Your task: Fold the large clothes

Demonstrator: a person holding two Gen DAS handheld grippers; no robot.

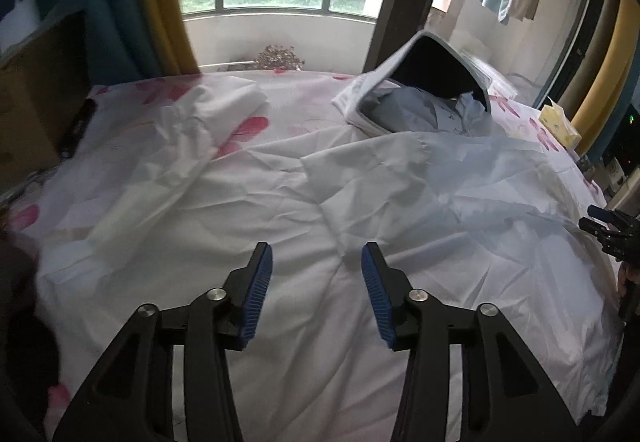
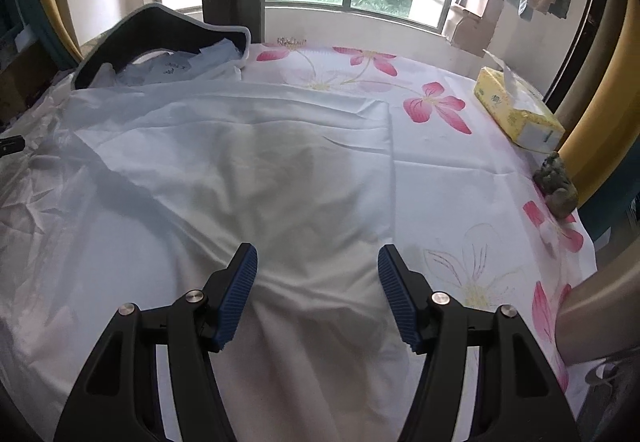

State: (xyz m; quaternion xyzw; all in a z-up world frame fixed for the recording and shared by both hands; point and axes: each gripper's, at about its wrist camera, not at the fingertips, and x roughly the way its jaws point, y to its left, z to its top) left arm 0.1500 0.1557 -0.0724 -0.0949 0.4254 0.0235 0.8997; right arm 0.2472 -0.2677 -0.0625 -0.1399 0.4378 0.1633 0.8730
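Note:
A large white garment lies spread and creased over a bed with a pink-flowered sheet. One sleeve trails off to the left. My left gripper hovers over the garment's middle, open, with nothing between its blue pads. In the right wrist view the same garment fills the left and centre. There, my right gripper stands open just above the cloth near its right edge, holding nothing. The right gripper also shows at the far right of the left wrist view.
An open grey storage bag with light blue clothes inside stands at the far side of the bed. A yellow tissue box sits at the right edge. Folded white cloth lies at the back left.

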